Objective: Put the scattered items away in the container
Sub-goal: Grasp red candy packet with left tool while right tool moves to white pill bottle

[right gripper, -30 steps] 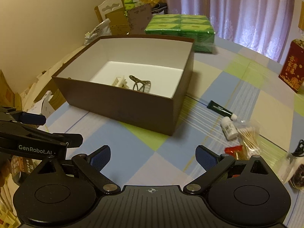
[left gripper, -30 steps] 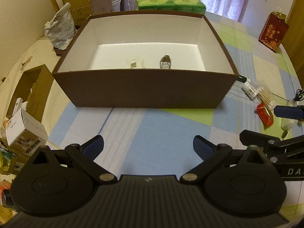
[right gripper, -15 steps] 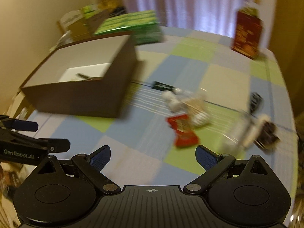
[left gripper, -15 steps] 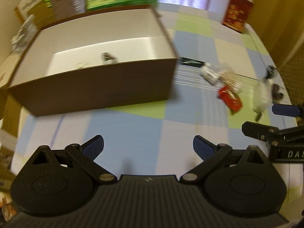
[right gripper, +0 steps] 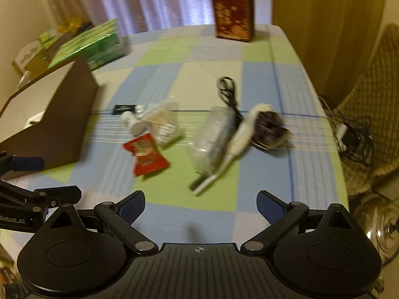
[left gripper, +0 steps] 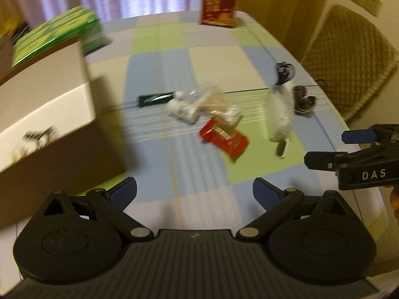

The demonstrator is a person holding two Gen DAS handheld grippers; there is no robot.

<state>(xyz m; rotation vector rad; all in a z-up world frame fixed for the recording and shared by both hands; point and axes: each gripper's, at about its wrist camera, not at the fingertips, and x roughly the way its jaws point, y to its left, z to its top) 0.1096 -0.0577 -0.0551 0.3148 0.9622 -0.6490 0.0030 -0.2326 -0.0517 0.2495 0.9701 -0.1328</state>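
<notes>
Both grippers, left and right, stay open and empty, and have swung from the box toward the red packet at 11 o'clock, ready to grab.

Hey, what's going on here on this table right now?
A person holds two handheld grippers, tidying loose items into a brown cardboard box. Both the left gripper and the right gripper are open and empty, pointed at the scattered pile on the checked tablecloth. A red snack packet, a clear bag of cotton swabs and a white-handled brush lie outside the box. The view is blurred.
</notes>
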